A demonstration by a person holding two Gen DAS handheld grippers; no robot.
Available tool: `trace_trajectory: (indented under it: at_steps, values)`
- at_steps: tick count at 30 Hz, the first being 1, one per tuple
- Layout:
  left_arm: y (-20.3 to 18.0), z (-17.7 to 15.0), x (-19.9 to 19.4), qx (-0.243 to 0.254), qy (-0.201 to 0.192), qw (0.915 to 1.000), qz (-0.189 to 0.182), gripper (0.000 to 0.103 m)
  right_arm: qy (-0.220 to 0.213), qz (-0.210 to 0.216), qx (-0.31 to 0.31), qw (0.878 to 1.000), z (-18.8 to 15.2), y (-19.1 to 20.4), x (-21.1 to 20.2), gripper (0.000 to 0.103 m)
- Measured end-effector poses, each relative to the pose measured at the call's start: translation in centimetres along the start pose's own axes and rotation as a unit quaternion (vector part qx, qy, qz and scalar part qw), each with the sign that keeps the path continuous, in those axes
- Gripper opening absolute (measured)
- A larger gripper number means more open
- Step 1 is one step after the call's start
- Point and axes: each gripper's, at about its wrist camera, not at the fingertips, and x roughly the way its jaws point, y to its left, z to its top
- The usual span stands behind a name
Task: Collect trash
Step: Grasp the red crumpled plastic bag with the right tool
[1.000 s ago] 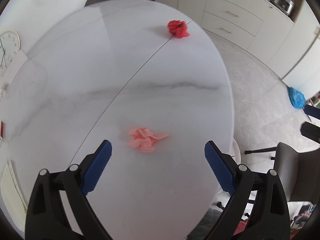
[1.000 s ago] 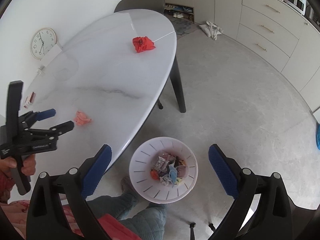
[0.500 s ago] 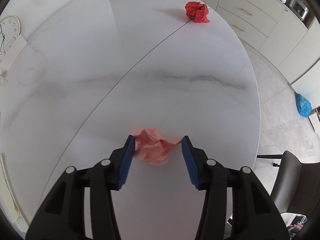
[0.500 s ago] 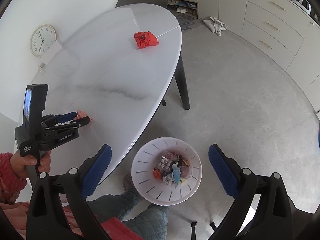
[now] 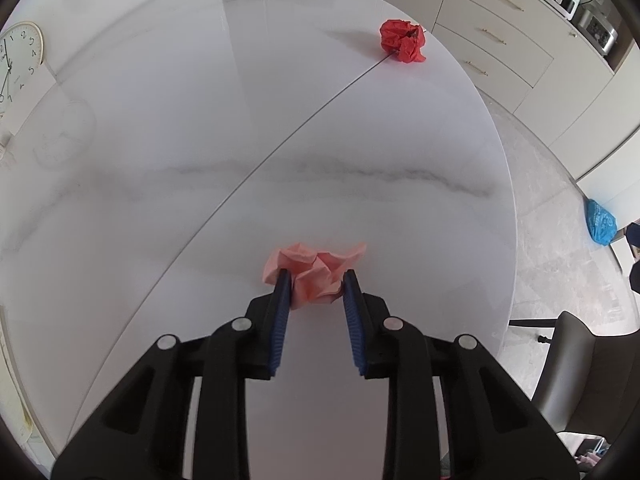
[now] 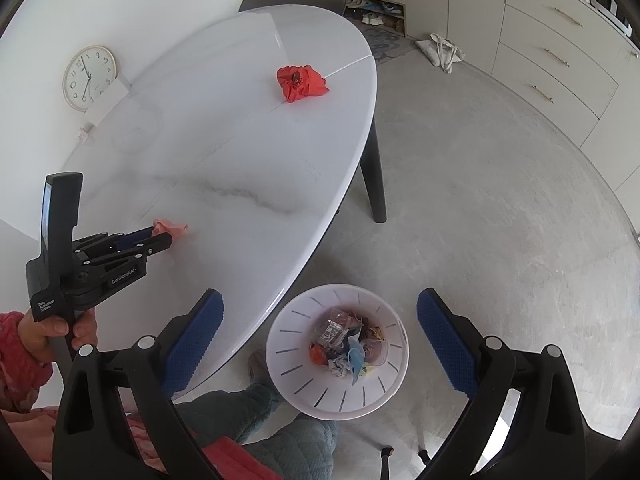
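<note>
Closure was the change: a second before, the left gripper (image 5: 314, 280) had stood wide open short of the crumpled pale-pink paper wad (image 5: 312, 266); now its blue pads pinched that wad, which lay on the white marble-look oval table (image 5: 280, 120) near its front edge. The right gripper (image 6: 318, 334) hung open and empty above the white slotted plastic bin (image 6: 280, 344) on the floor. Likely next: lifting the wad to that bin, with the crumpled red paper ball (image 5: 402, 40) left.

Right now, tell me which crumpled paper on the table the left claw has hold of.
The pale pink paper wad, pinched in the left claw near the table's close edge. The bright red wad lies untouched at the far end.
</note>
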Motion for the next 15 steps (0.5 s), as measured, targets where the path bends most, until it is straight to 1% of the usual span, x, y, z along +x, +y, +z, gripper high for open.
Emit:
trace_trajectory:
  at_steps: [3, 7, 11, 15]
  values:
    - [0.3, 0.0, -0.2, -0.003, -0.003, 1.0000, -0.002, 0.027, -0.002, 0.002, -0.006, 1.000, 0.9, 0.3, 0.4, 0.097]
    - [0.8, 0.6, -1.2, -0.011, -0.009, 0.9999, -0.009, 0.026, -0.008, 0.016, -0.015, 1.000, 3.0, 0.9, 1.3, 0.097]
    - [1.2, 1.6, -3.4, -0.012, -0.028, 0.9995, -0.010, 0.026, -0.021, 0.018, -0.034, 0.999, 7.3, 1.7, 3.5, 0.097]
    - [1.6, 2.4, -5.3, -0.015, -0.040, 0.9991, -0.001, 0.027, -0.019, 0.028, -0.042, 0.999, 12.4, 2.2, 7.3, 0.097]
